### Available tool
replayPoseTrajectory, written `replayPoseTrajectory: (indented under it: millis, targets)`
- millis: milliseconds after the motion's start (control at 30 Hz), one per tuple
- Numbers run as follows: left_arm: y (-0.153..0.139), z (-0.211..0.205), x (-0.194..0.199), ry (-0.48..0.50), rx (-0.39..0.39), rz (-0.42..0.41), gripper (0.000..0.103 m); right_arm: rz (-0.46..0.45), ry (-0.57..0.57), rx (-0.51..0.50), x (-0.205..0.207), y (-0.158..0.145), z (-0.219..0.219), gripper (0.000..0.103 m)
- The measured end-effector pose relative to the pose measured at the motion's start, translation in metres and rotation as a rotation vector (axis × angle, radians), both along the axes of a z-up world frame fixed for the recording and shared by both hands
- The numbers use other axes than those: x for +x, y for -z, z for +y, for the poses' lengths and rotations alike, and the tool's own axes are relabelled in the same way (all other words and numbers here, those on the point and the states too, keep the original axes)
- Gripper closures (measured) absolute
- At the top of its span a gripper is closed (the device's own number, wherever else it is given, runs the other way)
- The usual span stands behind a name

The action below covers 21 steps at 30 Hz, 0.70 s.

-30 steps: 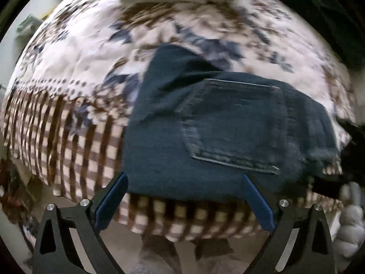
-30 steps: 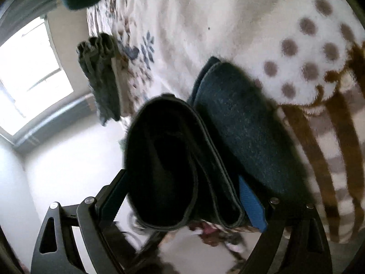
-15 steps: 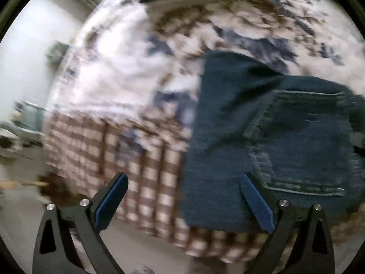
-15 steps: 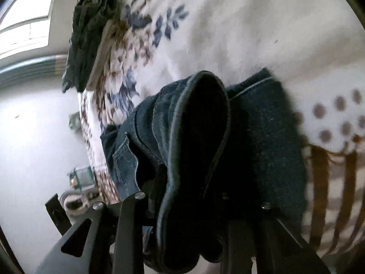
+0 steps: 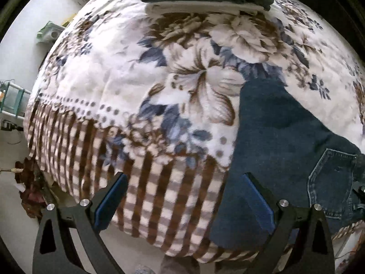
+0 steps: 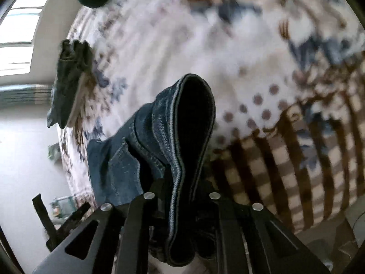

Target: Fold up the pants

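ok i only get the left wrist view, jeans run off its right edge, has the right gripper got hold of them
observer: yes, the right gripper has a doubled fold of the jeans between its fingers, and its jaws are opening slightly
operator: is that fold flat on the bed or up
observer: it looks lifted, standing as an open loop over the blanket, with the pocket part trailing down to the left
operator: anything past the bed on that side
observer: a bright window at the upper left of the right wrist view
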<state>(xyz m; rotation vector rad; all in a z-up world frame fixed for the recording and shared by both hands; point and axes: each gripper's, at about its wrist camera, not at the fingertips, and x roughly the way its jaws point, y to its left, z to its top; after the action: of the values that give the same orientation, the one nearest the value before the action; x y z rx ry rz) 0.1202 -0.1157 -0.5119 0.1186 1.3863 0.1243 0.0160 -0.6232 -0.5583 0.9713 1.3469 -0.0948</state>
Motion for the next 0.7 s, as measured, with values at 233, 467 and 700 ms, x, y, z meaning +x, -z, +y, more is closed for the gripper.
replayPoseTrajectory:
  millis: [233, 467, 700]
  targets:
    - [0.017, -0.017, 0.038, 0.000, -0.120, 0.032, 0.003, 0.038, 0.056, -0.032, -0.001, 0.008, -0.027, 0.022]
    - [0.048, -0.036, 0.065, 0.075, -0.286, 0.088, 0.066, 0.033, 0.002, -0.016, 0.000, 0.031, -0.012, 0.051]
    - [0.048, -0.014, 0.060, 0.017, -0.351, 0.109, 0.049, 0.123, -0.019, -0.026, 0.007, 0.031, -0.014, 0.037]
